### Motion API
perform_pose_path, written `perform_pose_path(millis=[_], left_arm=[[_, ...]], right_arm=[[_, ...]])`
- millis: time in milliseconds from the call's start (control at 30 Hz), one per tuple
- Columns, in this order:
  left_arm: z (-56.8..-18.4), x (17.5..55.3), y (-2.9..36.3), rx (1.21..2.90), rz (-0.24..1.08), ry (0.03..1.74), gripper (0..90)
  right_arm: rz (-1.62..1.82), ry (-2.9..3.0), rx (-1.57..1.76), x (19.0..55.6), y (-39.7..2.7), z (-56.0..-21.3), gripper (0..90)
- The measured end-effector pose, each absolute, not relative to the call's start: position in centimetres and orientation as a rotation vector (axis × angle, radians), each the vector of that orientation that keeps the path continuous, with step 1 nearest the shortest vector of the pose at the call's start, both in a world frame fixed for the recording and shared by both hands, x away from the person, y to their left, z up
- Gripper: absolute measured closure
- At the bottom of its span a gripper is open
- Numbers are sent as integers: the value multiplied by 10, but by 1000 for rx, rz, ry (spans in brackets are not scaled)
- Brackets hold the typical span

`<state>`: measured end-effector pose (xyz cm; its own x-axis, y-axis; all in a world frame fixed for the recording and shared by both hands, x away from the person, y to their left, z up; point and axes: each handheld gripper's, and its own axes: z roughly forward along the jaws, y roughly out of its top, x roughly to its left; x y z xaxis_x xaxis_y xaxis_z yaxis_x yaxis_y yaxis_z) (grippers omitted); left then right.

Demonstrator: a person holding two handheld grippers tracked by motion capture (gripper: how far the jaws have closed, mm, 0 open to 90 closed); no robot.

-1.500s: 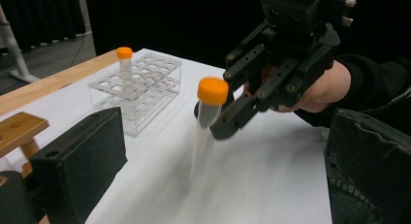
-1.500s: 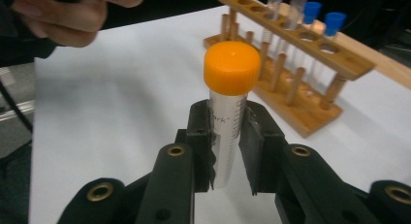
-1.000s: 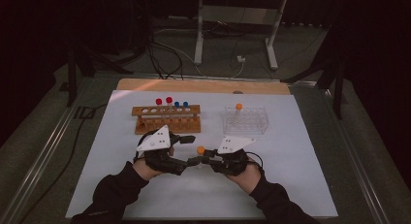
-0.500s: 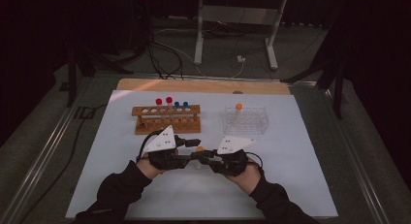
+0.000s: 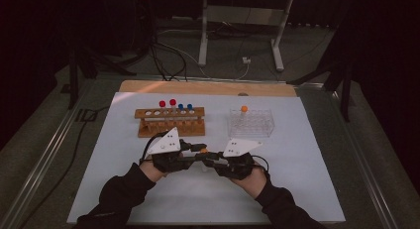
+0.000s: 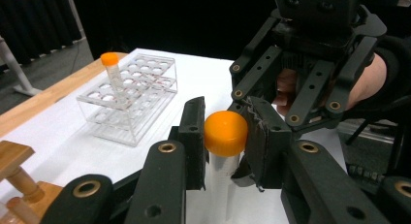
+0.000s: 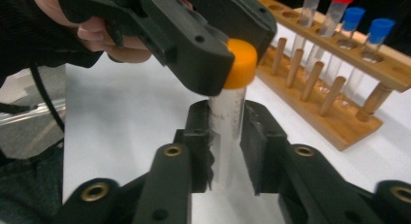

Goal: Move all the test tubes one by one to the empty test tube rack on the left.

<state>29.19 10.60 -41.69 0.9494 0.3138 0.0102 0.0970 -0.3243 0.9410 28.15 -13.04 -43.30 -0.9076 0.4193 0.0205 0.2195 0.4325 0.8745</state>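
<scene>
Orange-capped clear plastic tube point(image 7: 231, 100) held between both grippers, lower centre of the high view.
Right gripper point(image 7: 227, 136) clamped on the tube body; left gripper point(image 6: 224, 136), jaws just closed, pinching the orange screw cap point(image 6: 226, 133). Cap-loosening step, by the look; next, probably a twist of the cap with the body held steady and upright.

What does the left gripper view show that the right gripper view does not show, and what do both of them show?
Left gripper view alone: the clear plastic rack with one orange-capped tube standing in it, and the left gripper shut on the held tube's orange cap.

Right gripper view alone: the red-capped tubes and blue-capped tubes in their rack, and the right gripper shut on the held tube's clear body.

Both: the held tube, the wooden rack, the white mat.
</scene>
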Motion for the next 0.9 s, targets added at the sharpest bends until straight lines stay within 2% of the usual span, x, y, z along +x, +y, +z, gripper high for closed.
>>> perform_pose_path(millis=[100,433,567,767,833,900], left_arm=[[-413,293,111,1900,241,305,718],[-396,300,143,1887,338,389,718],[-388,304,158,1875,380,429,718],[-378,312,179,1867,451,492,718],[-376,317,185,1866,469,515,718],[-376,322,191,1868,490,541,718]], right_arm=[[1479,2461,560,280,-133,-433,656],[1540,2430,597,278,-139,-430,329],[1539,2420,607,277,-137,-430,135],[1584,2394,631,278,-139,-430,104],[1603,2406,609,278,-141,-429,35],[1604,2418,584,278,-141,-429,15]])
